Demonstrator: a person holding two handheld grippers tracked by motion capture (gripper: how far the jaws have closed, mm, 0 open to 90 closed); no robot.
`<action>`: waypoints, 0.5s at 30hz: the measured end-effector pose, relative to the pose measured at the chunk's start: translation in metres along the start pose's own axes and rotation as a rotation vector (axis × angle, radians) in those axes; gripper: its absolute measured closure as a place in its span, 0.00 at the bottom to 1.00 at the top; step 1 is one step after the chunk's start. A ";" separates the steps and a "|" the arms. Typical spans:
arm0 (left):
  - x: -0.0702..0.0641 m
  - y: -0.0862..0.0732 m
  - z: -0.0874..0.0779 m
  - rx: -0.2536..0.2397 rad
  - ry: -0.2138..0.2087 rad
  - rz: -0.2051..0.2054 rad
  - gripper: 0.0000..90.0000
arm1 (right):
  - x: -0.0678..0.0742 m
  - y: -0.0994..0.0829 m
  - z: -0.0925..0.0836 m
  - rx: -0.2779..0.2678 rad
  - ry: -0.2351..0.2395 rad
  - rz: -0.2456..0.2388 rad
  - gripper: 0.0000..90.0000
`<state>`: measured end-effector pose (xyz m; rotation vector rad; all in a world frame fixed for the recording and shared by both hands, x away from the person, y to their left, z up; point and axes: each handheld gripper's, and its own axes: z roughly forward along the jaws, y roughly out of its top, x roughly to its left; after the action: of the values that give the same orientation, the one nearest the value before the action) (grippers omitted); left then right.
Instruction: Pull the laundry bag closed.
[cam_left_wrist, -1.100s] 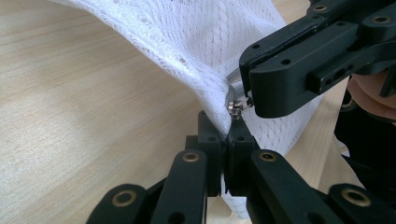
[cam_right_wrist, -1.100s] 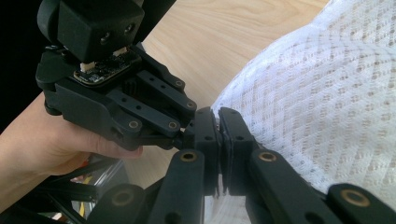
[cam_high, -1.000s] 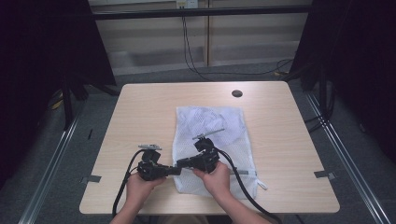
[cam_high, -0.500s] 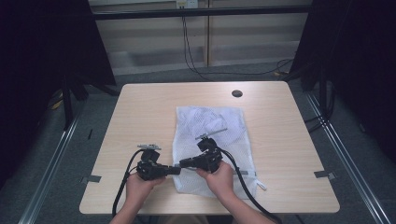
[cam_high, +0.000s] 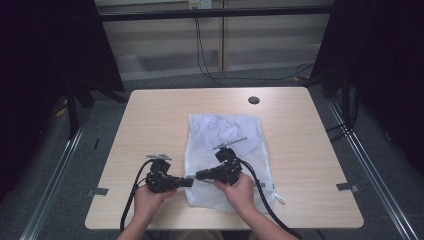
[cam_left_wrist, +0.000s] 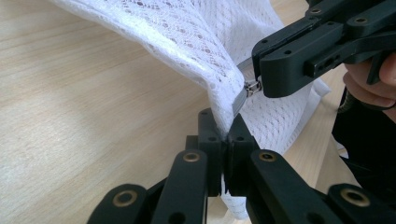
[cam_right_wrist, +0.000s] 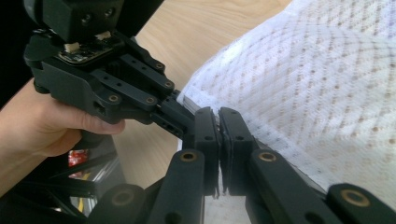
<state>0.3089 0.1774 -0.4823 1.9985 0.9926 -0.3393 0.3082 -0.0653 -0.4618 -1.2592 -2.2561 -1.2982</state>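
High view first: we see a pale wooden table (cam_high: 150, 120) with a small dark round hole (cam_high: 253, 100) near its far edge, grey floor around it, a cable (cam_high: 200, 45) hanging down the far wall, and dark curtains to left and right. A white mesh bag (cam_high: 225, 132) lies flat on the table, right of the middle, reaching to the near edge. Our left gripper (cam_high: 189, 181) is clenched on the bag's left near edge, lifting the mesh a little. Our right gripper (cam_high: 198, 176), tip to tip with it, is clenched on the metal zipper pull (cam_left_wrist: 243, 93) at that same edge.
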 end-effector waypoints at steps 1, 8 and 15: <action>0.000 0.000 0.000 0.003 -0.004 -0.001 0.98 | 0.000 0.000 0.000 0.000 -0.002 0.001 0.97; 0.000 0.000 0.000 0.010 0.002 0.008 0.98 | 0.000 0.000 0.000 0.005 0.000 -0.006 0.97; 0.001 0.001 -0.002 0.004 0.000 0.000 0.98 | -0.002 -0.001 -0.003 0.004 -0.001 0.001 0.97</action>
<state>0.3099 0.1798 -0.4812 2.0021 0.9928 -0.3408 0.3081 -0.0688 -0.4619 -1.2596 -2.2567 -1.2930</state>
